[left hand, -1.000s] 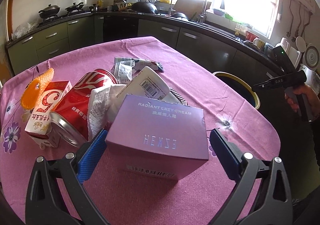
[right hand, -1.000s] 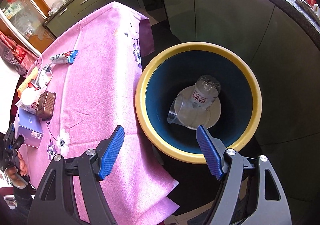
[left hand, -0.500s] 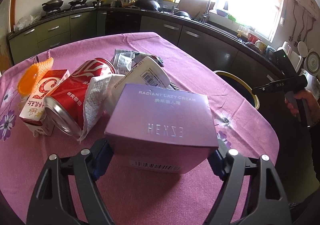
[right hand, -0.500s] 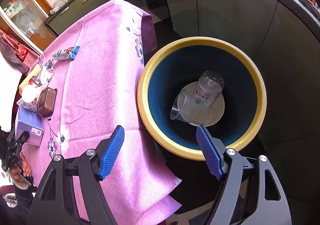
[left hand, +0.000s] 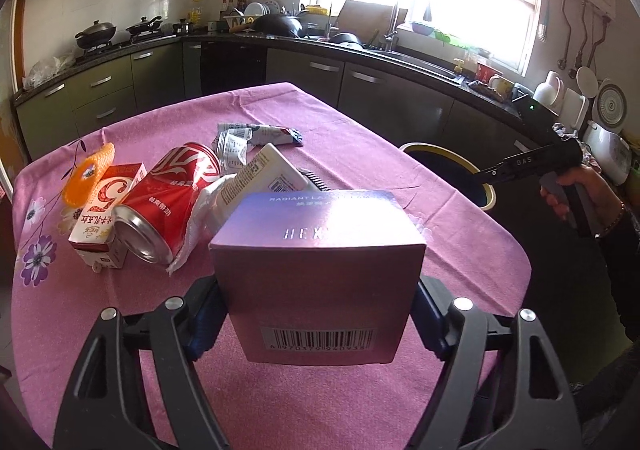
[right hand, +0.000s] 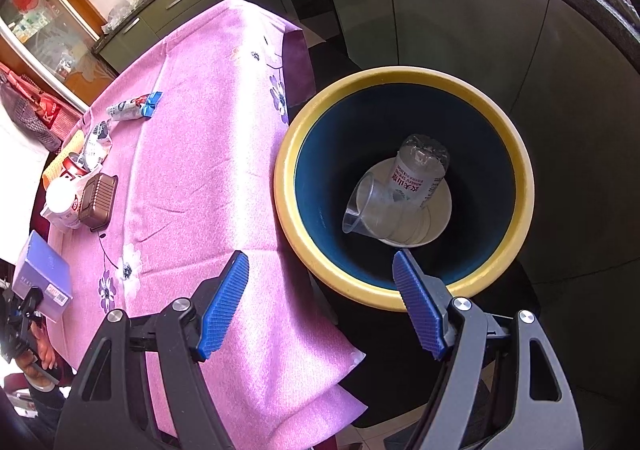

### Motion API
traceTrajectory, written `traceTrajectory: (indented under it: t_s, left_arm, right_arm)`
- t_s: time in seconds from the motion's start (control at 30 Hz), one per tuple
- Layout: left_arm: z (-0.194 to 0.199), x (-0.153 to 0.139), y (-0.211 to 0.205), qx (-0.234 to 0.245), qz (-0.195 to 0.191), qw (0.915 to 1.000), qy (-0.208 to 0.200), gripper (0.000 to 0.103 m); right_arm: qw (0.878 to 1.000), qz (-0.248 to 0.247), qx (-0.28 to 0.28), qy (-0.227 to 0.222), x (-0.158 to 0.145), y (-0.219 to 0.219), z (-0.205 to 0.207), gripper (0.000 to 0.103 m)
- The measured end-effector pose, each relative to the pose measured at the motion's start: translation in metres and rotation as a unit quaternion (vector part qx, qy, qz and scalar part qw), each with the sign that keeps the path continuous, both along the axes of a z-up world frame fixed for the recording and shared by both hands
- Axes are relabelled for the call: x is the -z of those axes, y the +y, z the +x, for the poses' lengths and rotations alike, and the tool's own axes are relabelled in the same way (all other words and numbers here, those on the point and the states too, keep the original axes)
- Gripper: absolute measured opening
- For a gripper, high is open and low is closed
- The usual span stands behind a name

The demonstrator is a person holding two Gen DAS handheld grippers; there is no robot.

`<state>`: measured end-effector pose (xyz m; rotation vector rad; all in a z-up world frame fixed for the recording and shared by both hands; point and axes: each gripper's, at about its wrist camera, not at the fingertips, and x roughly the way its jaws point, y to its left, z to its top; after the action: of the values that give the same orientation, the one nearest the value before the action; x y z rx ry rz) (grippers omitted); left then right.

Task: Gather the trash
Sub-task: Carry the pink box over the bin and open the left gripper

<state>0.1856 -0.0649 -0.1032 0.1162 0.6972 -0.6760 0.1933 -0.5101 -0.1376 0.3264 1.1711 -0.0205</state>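
My left gripper is shut on a purple cream box and holds it tilted, lifted off the pink tablecloth. The box also shows at the far left in the right wrist view. Behind it lie a red can, a red-and-white carton, a crumpled tissue, a white tube and wrappers. My right gripper is open and empty above the yellow-rimmed blue bin, which holds a plastic bottle and a clear cup.
The bin stands on the floor off the table's right edge. An orange foam net lies at the table's left. A brown ridged box sits by the trash pile. Kitchen cabinets and counter ring the room.
My left gripper closed on the purple box and raised it, tipping its barcode side toward the camera. The right gripper stayed open, shifting slightly over the bin.
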Motion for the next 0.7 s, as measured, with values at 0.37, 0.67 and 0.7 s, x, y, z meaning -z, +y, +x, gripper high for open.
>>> traceTrajectory:
  t_s: [0.37,0.67,0.7]
  left_arm:
    - [-0.014,-0.047,-0.004,0.025,-0.022,0.9992,-0.02,0.074]
    - [0.035,-0.11,-0.044,0.068,-0.046,0.9967,-0.001,0.074]
    - [0.041,-0.114,-0.055,0.074,-0.041,0.9964,-0.003,0.074]
  right_arm:
    - [1.0,0.01,0.006,-0.001,0.005,-0.008,-0.01,0.074]
    - [0.999,0.021,0.017,-0.02,-0.003,-0.022,-0.026,0.074]
    - [0.999,0.023,0.02,-0.023,-0.004,-0.025,-0.03,0.074]
